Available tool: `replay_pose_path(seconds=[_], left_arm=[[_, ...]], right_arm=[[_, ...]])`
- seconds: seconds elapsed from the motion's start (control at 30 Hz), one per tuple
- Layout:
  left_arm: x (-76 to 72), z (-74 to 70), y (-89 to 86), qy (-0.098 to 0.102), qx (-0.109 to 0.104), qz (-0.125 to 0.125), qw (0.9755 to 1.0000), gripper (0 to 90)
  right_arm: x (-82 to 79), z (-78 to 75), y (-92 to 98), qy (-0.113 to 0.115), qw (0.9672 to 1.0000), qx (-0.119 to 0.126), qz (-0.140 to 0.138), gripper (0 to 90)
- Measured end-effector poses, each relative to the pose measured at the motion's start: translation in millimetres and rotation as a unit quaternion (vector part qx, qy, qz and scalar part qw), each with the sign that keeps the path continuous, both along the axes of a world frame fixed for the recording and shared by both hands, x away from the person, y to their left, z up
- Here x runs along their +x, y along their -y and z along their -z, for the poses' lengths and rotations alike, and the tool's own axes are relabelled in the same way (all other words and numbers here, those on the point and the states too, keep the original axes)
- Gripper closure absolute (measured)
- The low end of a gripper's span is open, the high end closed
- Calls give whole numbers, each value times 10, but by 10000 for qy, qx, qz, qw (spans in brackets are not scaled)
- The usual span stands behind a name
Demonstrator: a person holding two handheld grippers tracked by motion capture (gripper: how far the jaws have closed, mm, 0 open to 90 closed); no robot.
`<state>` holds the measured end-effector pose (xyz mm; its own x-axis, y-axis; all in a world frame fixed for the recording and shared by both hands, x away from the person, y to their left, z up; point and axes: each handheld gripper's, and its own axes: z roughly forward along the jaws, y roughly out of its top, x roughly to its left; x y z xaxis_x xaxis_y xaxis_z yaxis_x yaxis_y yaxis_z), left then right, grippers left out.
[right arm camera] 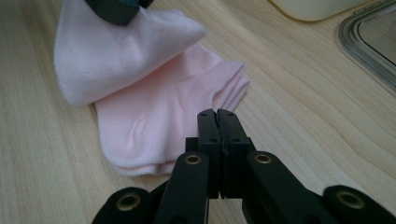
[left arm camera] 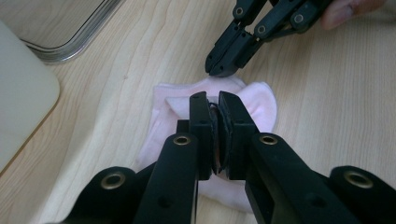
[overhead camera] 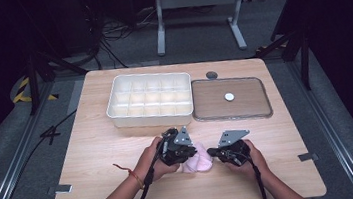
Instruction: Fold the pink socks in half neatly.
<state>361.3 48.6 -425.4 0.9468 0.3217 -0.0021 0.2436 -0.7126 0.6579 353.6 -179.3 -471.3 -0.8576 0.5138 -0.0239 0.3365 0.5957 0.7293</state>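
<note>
Between the two grippers, the pink sock lies on the table. The left gripper is clamped on a raised fold of the sock. The right gripper has its jaws together, empty, tips beside the sock's edge.

A light wooden table with a rounded-corner top is carrying everything in front of me. A white plastic tray divided into small compartments is sitting on its far half, and a clear flat rectangular lid with a white round knob is lying just beside it. A pale pink folded sock is lying on the near part of the wood, close to me.
</note>
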Motion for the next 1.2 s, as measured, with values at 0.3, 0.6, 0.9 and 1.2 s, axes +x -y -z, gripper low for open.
replay_pose_path(seconds=[0.3,0.6,0.9,1.2], left_arm=[[25,75,110,56,109,-135,9998,749],[-35,-150,-90,381,-315,-277,9984,598],[-330,122,-247,389,311,299,9983,769],[-337,358,-211,244,363,239,9988,751]], right_arm=[[-7,-5,3,9,10000,4,-50,898],[-17,-33,28,42,10000,41,-30,899],[-39,-108,46,119,9998,136,-13,899],[-191,-471,-58,578,9963,594,-213,899]])
